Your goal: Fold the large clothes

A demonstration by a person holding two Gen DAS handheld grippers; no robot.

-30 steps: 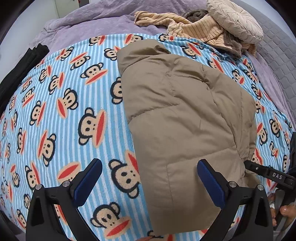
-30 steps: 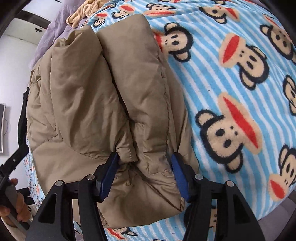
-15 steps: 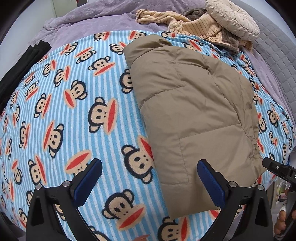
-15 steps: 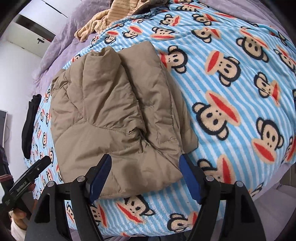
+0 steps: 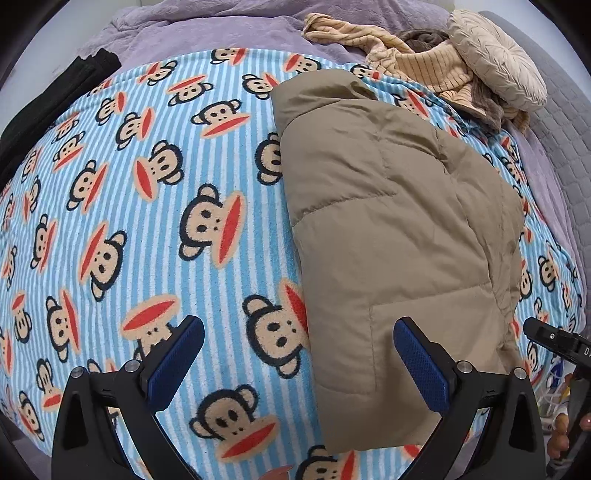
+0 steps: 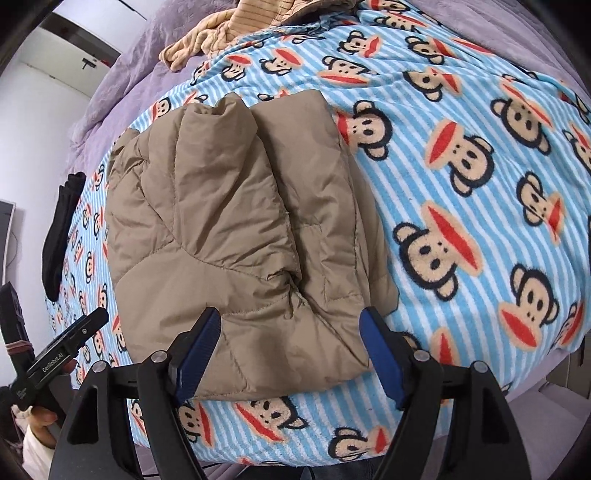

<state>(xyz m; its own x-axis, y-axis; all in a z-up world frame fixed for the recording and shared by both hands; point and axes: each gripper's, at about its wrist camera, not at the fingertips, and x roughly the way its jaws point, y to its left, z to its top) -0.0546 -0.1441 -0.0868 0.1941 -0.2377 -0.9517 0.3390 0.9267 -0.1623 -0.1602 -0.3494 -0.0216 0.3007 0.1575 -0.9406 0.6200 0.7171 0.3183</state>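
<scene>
A tan quilted jacket (image 5: 399,236) lies folded into a long bundle on the monkey-print blanket (image 5: 155,206), a blue-and-white striped fleece that covers the bed. In the right wrist view the jacket (image 6: 236,236) shows a puffy sleeve folded over its body, with the hem end nearest the camera and close to the blanket's (image 6: 480,192) near edge.

The left gripper (image 5: 297,363) hangs above the jacket's near left corner. Its jaws stand wide, with nothing between them; the left blue pad is over bare blanket beside the jacket and the right pad is over the jacket's lower panel. The right gripper (image 6: 290,354) hangs above the jacket's hem end. Its jaws also stand wide and grip nothing, and the cloth beneath looks clear of both pads.

Each gripper appears at the edge of the other's view: the right gripper's black body (image 5: 561,343) to the right of the jacket's hem, with fingertips below it, and the left gripper (image 6: 62,354) to the left of the jacket, held in a hand (image 6: 40,417) with a pale sleeve.

Beyond the jacket's far end lies a heap of beige ribbed clothing (image 5: 417,62), and a round pleated cushion (image 5: 498,70) rests on that heap. A dark folded garment (image 5: 55,96) lies far to the left of the jacket, at the blanket's edge. A lilac bedcover (image 5: 207,33) spreads out past the jacket's far end.
</scene>
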